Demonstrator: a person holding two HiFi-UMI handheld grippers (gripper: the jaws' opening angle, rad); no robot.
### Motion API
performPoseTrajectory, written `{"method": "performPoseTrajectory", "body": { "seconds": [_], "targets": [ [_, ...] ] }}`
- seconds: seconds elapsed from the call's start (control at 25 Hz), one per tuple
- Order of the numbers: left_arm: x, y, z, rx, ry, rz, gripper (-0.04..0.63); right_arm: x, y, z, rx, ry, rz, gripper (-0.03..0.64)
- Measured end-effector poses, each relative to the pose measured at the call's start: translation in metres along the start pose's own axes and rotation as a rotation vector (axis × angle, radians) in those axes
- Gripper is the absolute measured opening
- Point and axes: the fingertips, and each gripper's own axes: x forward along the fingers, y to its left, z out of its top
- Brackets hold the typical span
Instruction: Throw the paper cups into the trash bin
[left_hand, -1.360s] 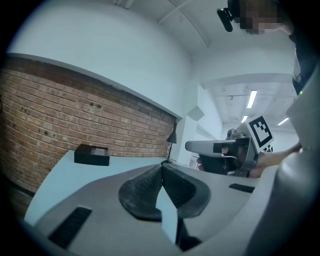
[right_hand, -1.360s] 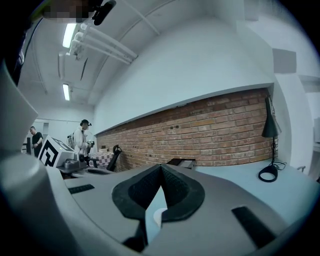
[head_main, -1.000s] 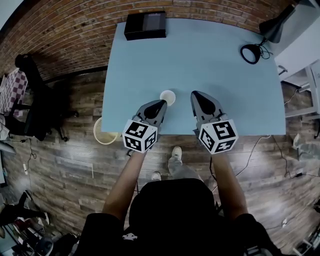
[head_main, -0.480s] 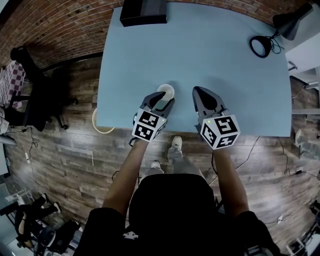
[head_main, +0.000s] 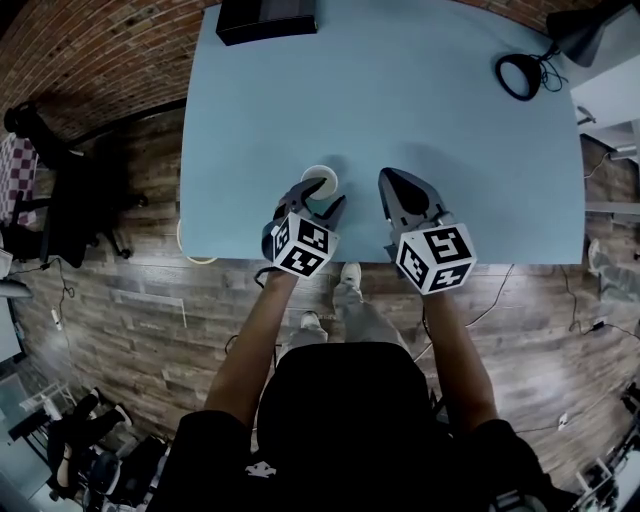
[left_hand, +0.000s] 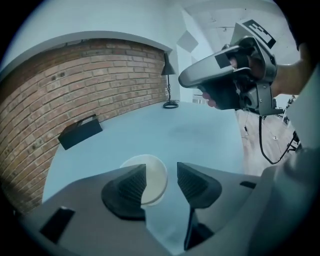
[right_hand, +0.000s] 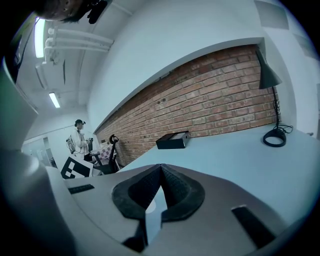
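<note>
Left gripper: jaws spread wide, and they have just been opening. The cup sits in the gap, but the pads are not pressing on it.
Right gripper: jaws closed tip to tip, nothing between them. It hangs over the near edge of the table, at 3 o'clock from the left gripper in the head view.
White round paper cup: upright on the table, mouth up. It is at 12 o'clock from the left gripper's marker cube and just beside the left-hand pad in the left gripper view.
Pale blue rectangular table: both grippers are over its near edge, and the cup stands close to that edge.
Round pale trash bin: down on the wooden floor, at 9 o'clock from the left gripper, half tucked under the table's left near corner.
Black flat box: far left corner, 11 o'clock from the cup.
Black desk lamp: far right, 2 o'clock from the cup.
</note>
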Motion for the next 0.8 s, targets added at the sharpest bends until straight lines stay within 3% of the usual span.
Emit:
{"method": "performPoseTrajectory", "body": {
  "seconds": [0.24,0.48,0.6,0.8],
  "targets": [
    [0.0030,0.0041,-0.0006,0.027,0.028,0.004,0.137,0.0035,-0.0020,-0.0057,0.012,0.009,0.000,0.003],
    [0.0037,0.0034,0.0006,0.046,0.030,-0.003,0.111,0.0045,-0.0027,-0.0054,0.016,0.004,-0.007,0.003],
    [0.0030,0.0049,0.0018,0.056,0.031,0.005,0.042,0.0037,-0.0029,-0.0050,0.015,0.007,-0.009,0.003],
    [0.0033,0.0045,0.0023,0.052,0.034,0.002,0.034,0.0030,-0.0049,-0.0053,0.017,0.008,-0.012,0.003]
  ]
}}
